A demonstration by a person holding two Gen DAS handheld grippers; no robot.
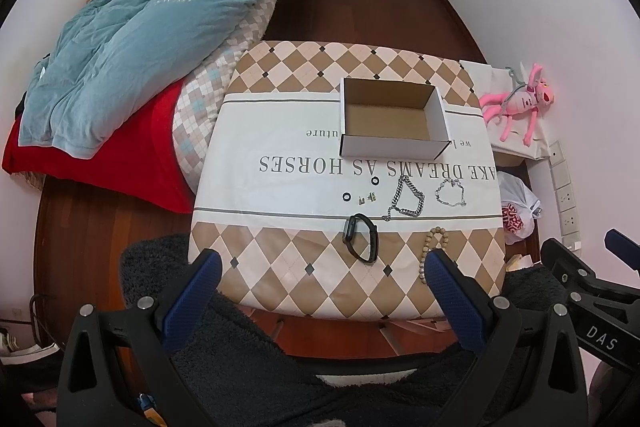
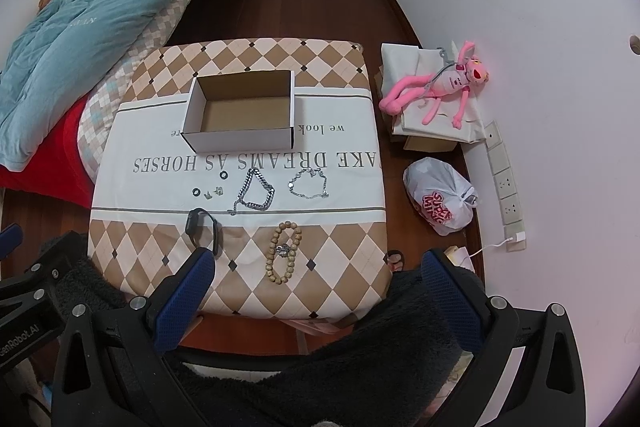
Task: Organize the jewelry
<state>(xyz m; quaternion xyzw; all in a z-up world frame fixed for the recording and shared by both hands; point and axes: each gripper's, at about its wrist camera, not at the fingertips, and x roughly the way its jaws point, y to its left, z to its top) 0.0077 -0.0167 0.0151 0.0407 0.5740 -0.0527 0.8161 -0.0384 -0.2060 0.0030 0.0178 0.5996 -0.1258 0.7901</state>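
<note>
An empty white cardboard box (image 1: 390, 119) (image 2: 242, 115) stands open on the checked tablecloth (image 1: 280, 267) (image 2: 340, 259). In front of it lie two black rings (image 1: 375, 181) (image 2: 224, 174), small earrings (image 1: 368, 198) (image 2: 213, 192), a thick silver chain (image 1: 408, 197) (image 2: 256, 191), a thin silver chain (image 1: 452, 191) (image 2: 309, 183), a black smartwatch (image 1: 360, 237) (image 2: 204, 230) and a wooden bead bracelet (image 1: 434, 247) (image 2: 283, 253). My left gripper (image 1: 322, 297) is open and empty at the table's near edge. My right gripper (image 2: 318, 295) is open and empty, near the bead bracelet.
A bed with a blue quilt (image 1: 132, 39) (image 2: 80, 15) lies to the left. A pink plush toy (image 1: 516, 103) (image 2: 436, 87) and a white plastic bag (image 1: 516, 207) (image 2: 440, 195) sit on the floor to the right. Dark fleece-clad knees (image 1: 248, 359) (image 2: 360, 359) are below the grippers.
</note>
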